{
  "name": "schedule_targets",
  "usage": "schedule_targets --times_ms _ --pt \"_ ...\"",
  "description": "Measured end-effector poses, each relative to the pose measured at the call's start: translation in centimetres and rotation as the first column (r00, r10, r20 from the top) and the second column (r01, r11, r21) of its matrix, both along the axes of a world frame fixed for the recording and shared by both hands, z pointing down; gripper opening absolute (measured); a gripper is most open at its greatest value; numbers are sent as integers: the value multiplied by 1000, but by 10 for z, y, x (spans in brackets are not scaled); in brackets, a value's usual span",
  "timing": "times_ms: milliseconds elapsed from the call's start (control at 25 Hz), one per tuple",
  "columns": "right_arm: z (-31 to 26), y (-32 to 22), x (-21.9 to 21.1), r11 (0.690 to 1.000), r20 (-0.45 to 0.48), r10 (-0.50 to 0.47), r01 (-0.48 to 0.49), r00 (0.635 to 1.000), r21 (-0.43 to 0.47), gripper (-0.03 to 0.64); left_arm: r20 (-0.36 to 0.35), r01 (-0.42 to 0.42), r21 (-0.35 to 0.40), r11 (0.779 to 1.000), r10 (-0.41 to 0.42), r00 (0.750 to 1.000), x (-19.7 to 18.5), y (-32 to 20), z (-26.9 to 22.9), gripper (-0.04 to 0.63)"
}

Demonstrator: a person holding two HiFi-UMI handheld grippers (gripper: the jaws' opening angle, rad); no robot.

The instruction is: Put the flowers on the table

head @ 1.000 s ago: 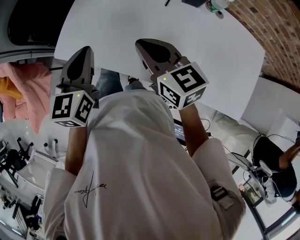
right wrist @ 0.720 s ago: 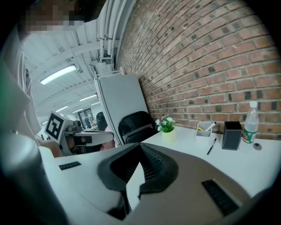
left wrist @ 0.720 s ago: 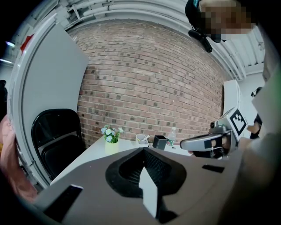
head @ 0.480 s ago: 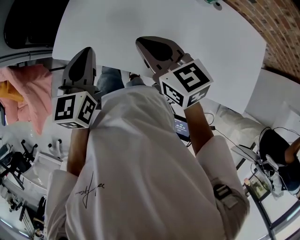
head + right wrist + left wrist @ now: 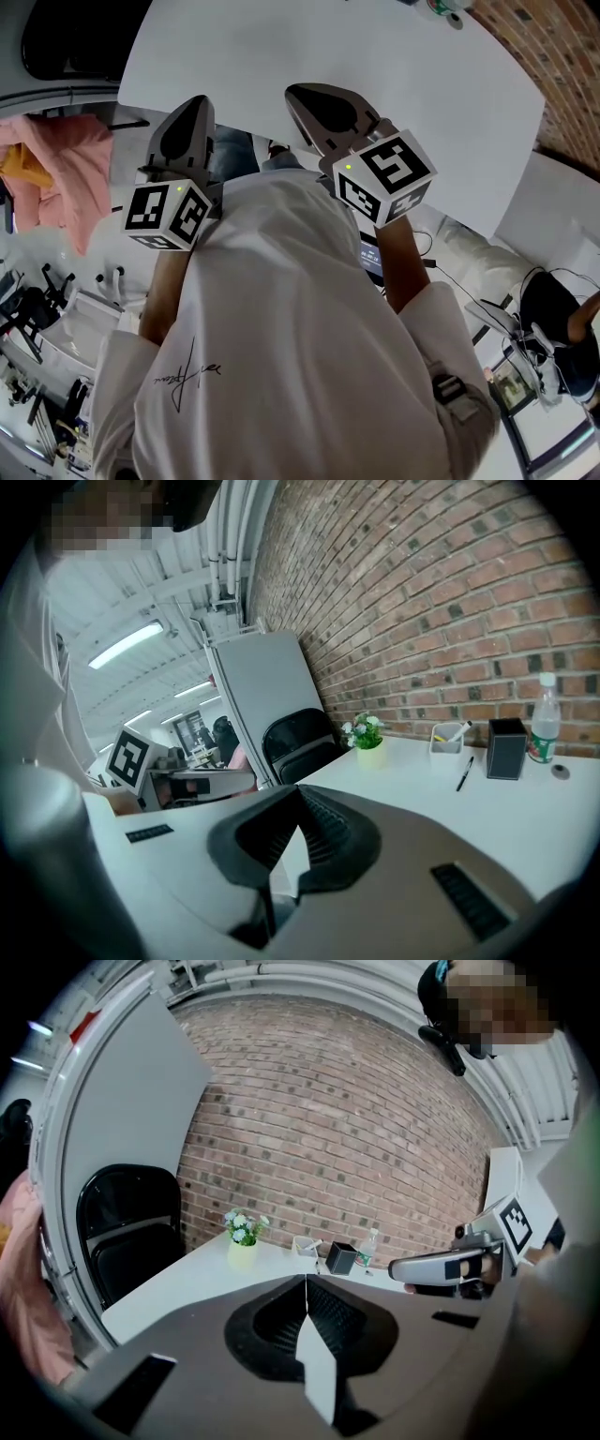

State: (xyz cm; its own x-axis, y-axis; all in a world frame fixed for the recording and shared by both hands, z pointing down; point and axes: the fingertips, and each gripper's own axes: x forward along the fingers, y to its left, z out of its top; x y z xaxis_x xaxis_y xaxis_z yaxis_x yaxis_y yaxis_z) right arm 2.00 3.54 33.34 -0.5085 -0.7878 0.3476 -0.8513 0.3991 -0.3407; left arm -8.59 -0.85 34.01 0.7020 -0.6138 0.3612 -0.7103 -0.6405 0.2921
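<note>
The flowers (image 5: 242, 1230) are small white and blue blooms in a pale yellow pot. They stand on the white table (image 5: 187, 1279) near the brick wall, and the right gripper view shows the flowers (image 5: 364, 733) too. They are outside the head view. My left gripper (image 5: 306, 1283) is shut and empty, well short of the pot. My right gripper (image 5: 300, 797) is also shut with nothing in it. In the head view the left gripper (image 5: 192, 117) and the right gripper (image 5: 314, 98) hover side by side at the table's near edge (image 5: 281, 56).
A black chair (image 5: 131, 1227) stands left of the table. Along the wall sit a pen cup (image 5: 448, 738), a black box (image 5: 506, 735) and a water bottle (image 5: 537, 728). A loose pen (image 5: 464, 772) lies on the table. A pink cloth (image 5: 56, 178) hangs at the left.
Both grippers have drifted a little to the right in the head view. Their jaws look the same as before.
</note>
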Motion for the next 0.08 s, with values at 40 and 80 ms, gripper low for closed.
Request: schedule_targets --times_ms 40,80 --pt "1 1 -2 1000 5 4 -4 1000 -7 23 -2 -11 -16 1000 11 1000 2 2 4 6" --pt "3 2 -4 1000 11 7 -7 1000 -13 23 -3 -22 -31 999 22 1000 3 5 8 6"
